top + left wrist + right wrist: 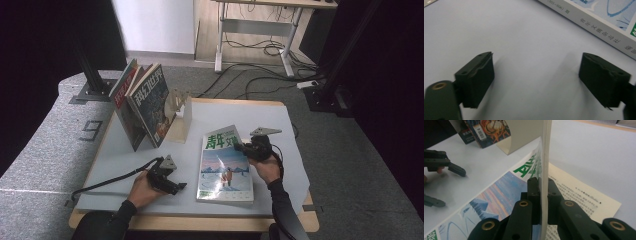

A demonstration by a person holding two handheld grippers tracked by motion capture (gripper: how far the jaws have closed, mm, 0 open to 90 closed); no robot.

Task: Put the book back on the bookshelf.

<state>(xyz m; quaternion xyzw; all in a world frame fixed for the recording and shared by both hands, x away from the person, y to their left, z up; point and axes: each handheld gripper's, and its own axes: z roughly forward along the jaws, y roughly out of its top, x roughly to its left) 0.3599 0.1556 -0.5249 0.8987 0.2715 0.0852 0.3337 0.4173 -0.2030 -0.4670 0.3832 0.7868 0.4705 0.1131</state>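
A magazine (225, 170) with a snowy blue cover and green title lies flat on the white table (125, 150). My right gripper (241, 147) is at its upper right edge. In the right gripper view, this gripper (543, 192) is shut on the cover and a thin sheaf of pages (546, 150), which stand upright off the magazine (499, 192), and a printed text page (579, 192) lies bared beneath. My left gripper (177, 181) rests low on the table left of the magazine. Its jaws (537, 58) are open over bare tabletop, with the magazine's edge (599, 22) just beyond.
Several books (145, 102) lean against a wooden stand (181, 117) at the table's back left. A cable (110, 181) trails left from the left gripper. The table's wooden front edge (200, 220) runs just behind both forearms.
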